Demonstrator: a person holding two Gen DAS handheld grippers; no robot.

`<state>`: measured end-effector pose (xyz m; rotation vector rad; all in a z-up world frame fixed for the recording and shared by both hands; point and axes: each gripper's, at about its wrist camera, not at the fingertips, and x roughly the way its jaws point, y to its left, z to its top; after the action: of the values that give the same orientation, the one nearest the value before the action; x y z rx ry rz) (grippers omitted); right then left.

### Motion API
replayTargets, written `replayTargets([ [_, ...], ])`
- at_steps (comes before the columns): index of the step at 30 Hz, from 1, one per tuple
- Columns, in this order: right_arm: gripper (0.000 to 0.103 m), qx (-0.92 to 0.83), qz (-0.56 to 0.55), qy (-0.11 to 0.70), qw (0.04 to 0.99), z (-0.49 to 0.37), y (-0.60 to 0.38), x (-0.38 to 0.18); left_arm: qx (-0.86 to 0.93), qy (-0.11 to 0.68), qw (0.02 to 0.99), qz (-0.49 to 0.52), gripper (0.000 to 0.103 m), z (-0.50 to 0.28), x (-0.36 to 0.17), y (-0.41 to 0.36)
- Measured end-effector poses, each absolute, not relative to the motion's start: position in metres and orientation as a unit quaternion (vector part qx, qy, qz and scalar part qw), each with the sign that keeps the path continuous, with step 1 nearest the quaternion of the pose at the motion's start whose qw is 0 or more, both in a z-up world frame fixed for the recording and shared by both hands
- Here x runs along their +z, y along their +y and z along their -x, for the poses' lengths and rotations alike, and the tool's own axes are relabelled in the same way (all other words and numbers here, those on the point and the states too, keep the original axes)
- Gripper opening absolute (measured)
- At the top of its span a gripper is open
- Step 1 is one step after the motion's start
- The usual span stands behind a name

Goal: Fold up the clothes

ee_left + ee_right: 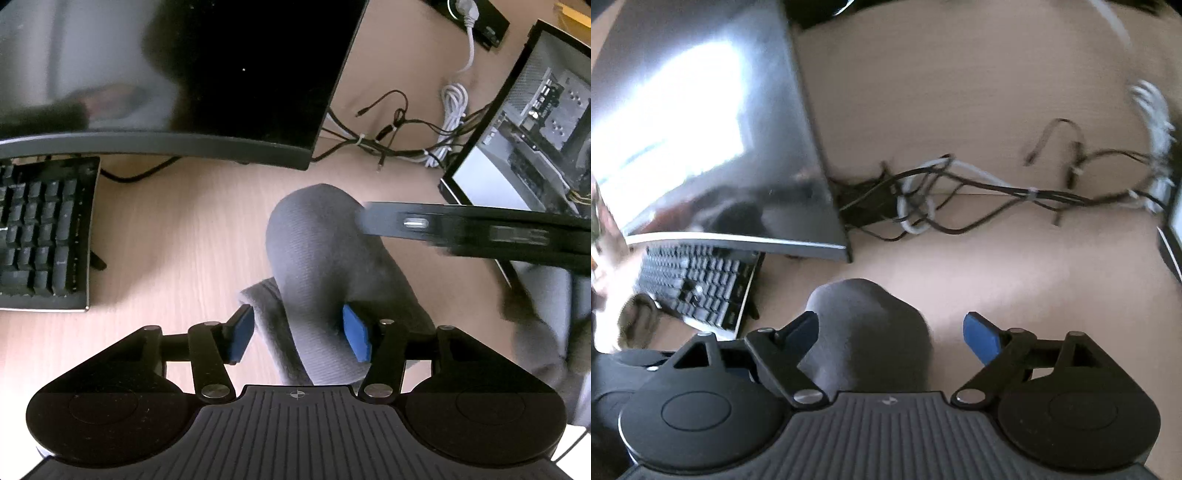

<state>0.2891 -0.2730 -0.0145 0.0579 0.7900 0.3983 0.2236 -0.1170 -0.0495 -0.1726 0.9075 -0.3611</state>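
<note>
My left gripper (299, 334) stands with its blue pads (242, 334) spread wide, and the grey sock (317, 266) lies between them, touching the right-hand pad while the other stands clear of it. The sock runs up toward twelve o'clock on the wooden desk (192, 229). My right gripper (894, 338) is spread wide too (its view is smeared), with the sock's rounded end (868, 325) just beside its left-hand finger. In the left view the right gripper's finger (472, 230) crosses in from three o'clock, over the sock. The keyboard (40, 232) sits at nine, a dark monitor (177, 74) at eleven, tangled cables (399, 136) at one.
</note>
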Motion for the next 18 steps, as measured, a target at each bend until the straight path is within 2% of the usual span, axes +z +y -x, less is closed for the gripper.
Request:
replayTargets([
  [6,0.087,0.200,0.019,0.390,0.899,-0.305,-0.244,-0.023,-0.171,0.435,0.880,0.085,0.060,-0.222,-0.048,-0.116],
  [12,0.084,0.205,0.004,0.404,0.892,-0.307,-0.244,-0.029,-0.169,0.435,0.880,0.086,0.061,-0.221,-0.046,-0.116],
  [14,0.082,0.205,-0.014,0.408,0.889,-0.308,-0.250,-0.030,-0.178,0.431,0.879,0.098,0.057,-0.219,-0.041,-0.116],
  [18,0.082,0.207,-0.065,0.418,0.882,-0.309,-0.266,-0.035,-0.220,0.427,0.868,0.129,0.060,-0.221,-0.035,-0.122],
])
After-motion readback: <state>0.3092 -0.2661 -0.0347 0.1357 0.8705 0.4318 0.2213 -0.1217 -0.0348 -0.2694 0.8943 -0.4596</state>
